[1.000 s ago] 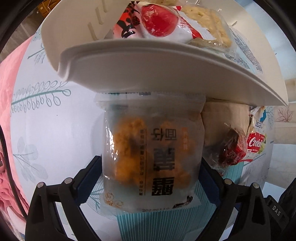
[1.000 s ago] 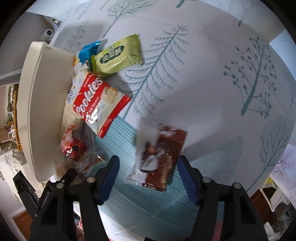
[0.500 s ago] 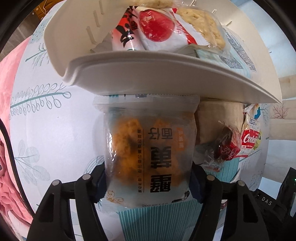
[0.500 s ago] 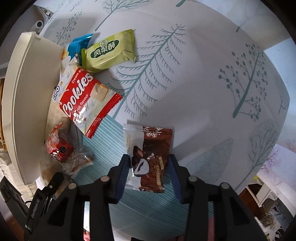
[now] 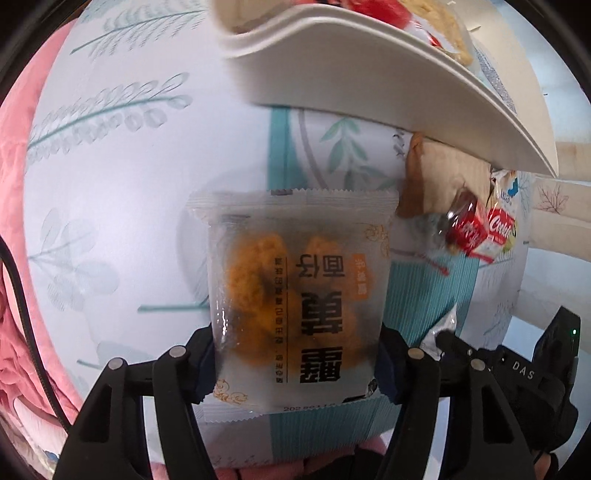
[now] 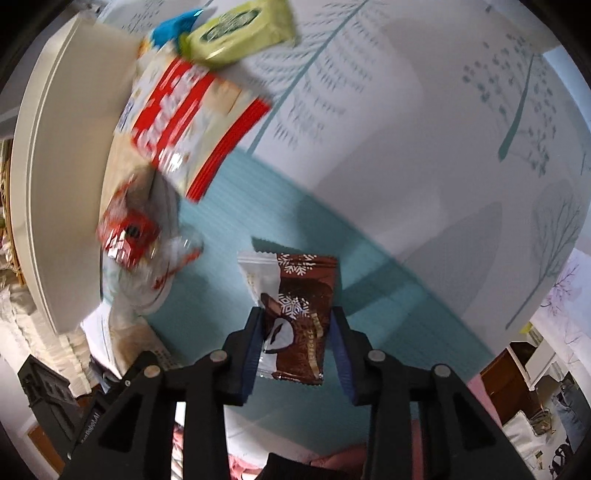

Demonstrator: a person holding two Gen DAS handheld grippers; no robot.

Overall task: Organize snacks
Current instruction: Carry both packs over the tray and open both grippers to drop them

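Snacks are mid-sort: the left gripper [image 5: 295, 354], jaws just closed, clamps a frosted pastry packet [image 5: 295, 295] at centre frame, while the right gripper [image 6: 297, 345], likewise just closed, pinches a brown chocolate bar [image 6: 299, 314]. Some packets already sit in the white tray [image 5: 369, 70] at upper right. A cookie bag [image 6: 192, 122] and green packet [image 6: 240, 33] lie outside at upper left.

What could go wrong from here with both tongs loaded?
1. The left tongs have just been closing on the frosted snack pack near its lower end only; most of it sticks out past the fingers, so it may swing or slip.
2. The white tray already holds packets, and its rim overhangs close ahead; the pack could catch on it.
3. The right tongs squeeze the brown wrapper across soft film, which may slide.
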